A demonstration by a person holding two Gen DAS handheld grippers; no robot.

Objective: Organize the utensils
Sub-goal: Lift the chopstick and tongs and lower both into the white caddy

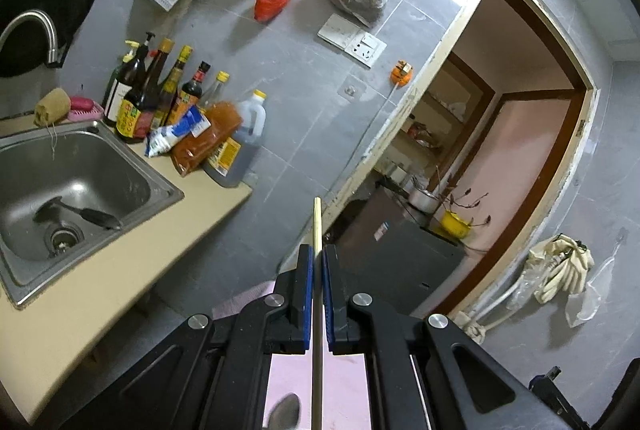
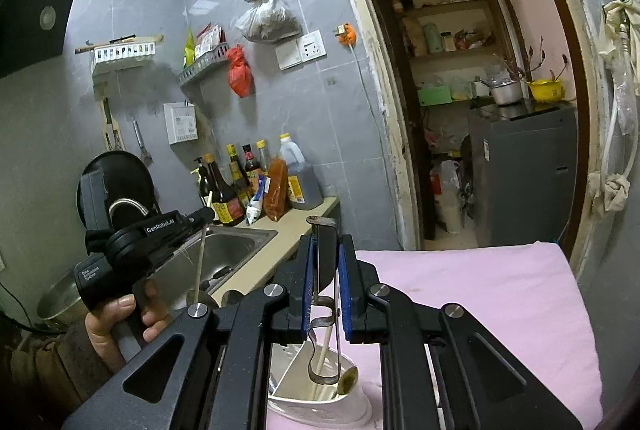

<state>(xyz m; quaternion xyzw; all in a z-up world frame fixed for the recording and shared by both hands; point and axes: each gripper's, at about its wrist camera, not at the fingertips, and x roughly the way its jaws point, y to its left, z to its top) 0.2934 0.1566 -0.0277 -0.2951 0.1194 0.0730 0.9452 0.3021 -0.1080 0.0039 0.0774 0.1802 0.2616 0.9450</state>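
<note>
The left gripper (image 1: 317, 258), held in a hand (image 2: 116, 318) over the steel sink (image 2: 236, 246), clamps a pale wooden chopstick (image 1: 317, 226). The right gripper (image 2: 328, 250) pinches a bent metal utensil handle (image 2: 320, 226) above the pink-covered table (image 2: 480, 290) (only its own view shows the white dish (image 2: 320, 398) beneath).

Counter (image 1: 132, 266): bearing a sink (image 1: 24, 282) and, at its far right end, clustered sauce bottles (image 1: 160, 98).
Pink cloth (image 2: 480, 294): carrying a white dish (image 2: 320, 406).
</note>
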